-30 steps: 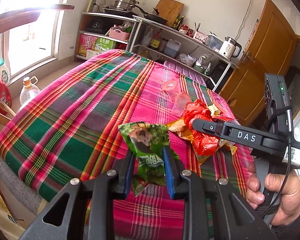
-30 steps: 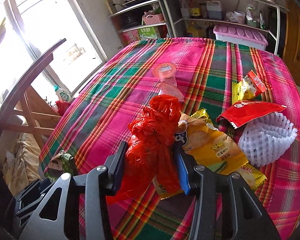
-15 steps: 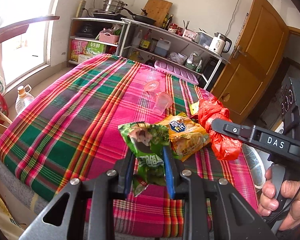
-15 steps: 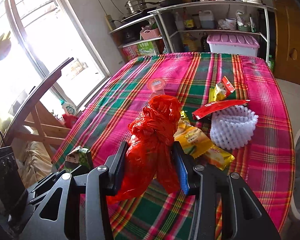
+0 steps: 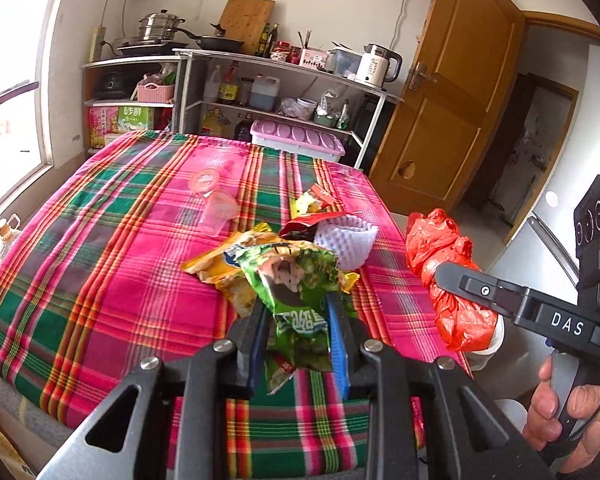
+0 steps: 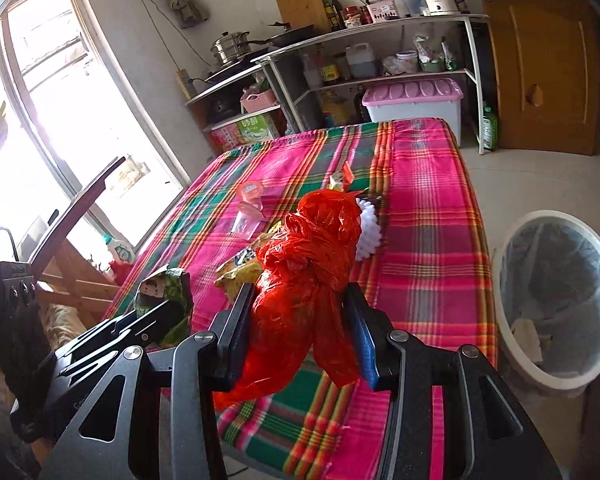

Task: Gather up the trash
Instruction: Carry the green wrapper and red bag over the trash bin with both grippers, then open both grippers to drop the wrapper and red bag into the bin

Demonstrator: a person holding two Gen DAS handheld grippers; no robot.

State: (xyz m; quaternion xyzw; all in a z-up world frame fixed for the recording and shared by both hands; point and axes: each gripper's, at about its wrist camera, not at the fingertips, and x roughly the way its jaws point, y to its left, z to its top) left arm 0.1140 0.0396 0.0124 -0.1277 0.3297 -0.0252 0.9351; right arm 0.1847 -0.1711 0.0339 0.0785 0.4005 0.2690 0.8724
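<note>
My left gripper (image 5: 298, 312) is shut on a green snack wrapper (image 5: 296, 280) and holds it above the near edge of the plaid table (image 5: 100, 264). My right gripper (image 6: 300, 320) is shut on a crumpled red plastic bag (image 6: 308, 264), lifted off the table near its right edge; the bag also shows in the left wrist view (image 5: 448, 280). A white lined trash bin (image 6: 556, 300) stands on the floor right of the table. A yellow wrapper (image 5: 220, 264), a red wrapper (image 5: 308, 222), white foam netting (image 5: 348, 240) and clear plastic cups (image 5: 216, 212) lie on the table.
Kitchen shelves (image 5: 276, 92) with pots, bottles and a kettle stand behind the table. A pink-lidded storage box (image 6: 412, 100) sits under them. A wooden door (image 5: 448, 100) is at the right. A wooden chair (image 6: 72, 232) stands by the window at the left.
Both grippers have pulled back and swung right with their loads. The red bag has left the table and is past its right edge. The trash bin has come into the right wrist view.
</note>
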